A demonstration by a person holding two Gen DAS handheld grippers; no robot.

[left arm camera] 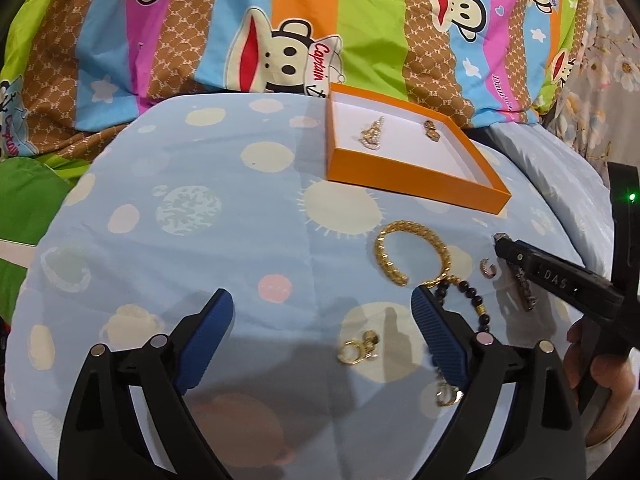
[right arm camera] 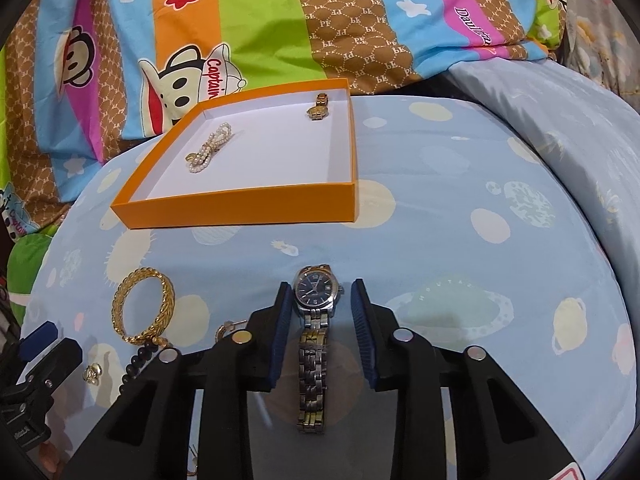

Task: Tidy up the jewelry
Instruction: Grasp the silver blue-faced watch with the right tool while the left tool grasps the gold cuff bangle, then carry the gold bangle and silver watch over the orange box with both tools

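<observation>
A wristwatch (right arm camera: pixel 316 320) is seen lying flat on the light-blue dotted bedsheet (right arm camera: pixel 460 208), between the blue pads of the right tongs (right arm camera: pixel 321 304); the pads stand close on either side of its case with a gap left, so nothing is gripped. The left tongs (left arm camera: pixel 322 312) are spread wide and hold nothing. Between their pads a pair of small gold earrings (left arm camera: pixel 358 346) is found; a further gold ring (left arm camera: pixel 448 394) is partly hidden under the right-hand pad. A gold chain bangle (left arm camera: pixel 412 256) lies just ahead, touched by a dark bead bracelet (left arm camera: pixel 464 294) whose lower part is covered by the pad. A small hoop (left arm camera: pixel 487 269) rests beside the right tongs' black finger. The orange tray (right arm camera: pixel 240 208), set farther back on the bed, holds a pearl piece (right arm camera: pixel 210 148) and a small gold item (right arm camera: pixel 319 107), too small to be identified. A striped cartoon quilt (left arm camera: pixel 280 20) is bunched behind. A hand (left arm camera: pixel 600 364) is cut off at the edge.
</observation>
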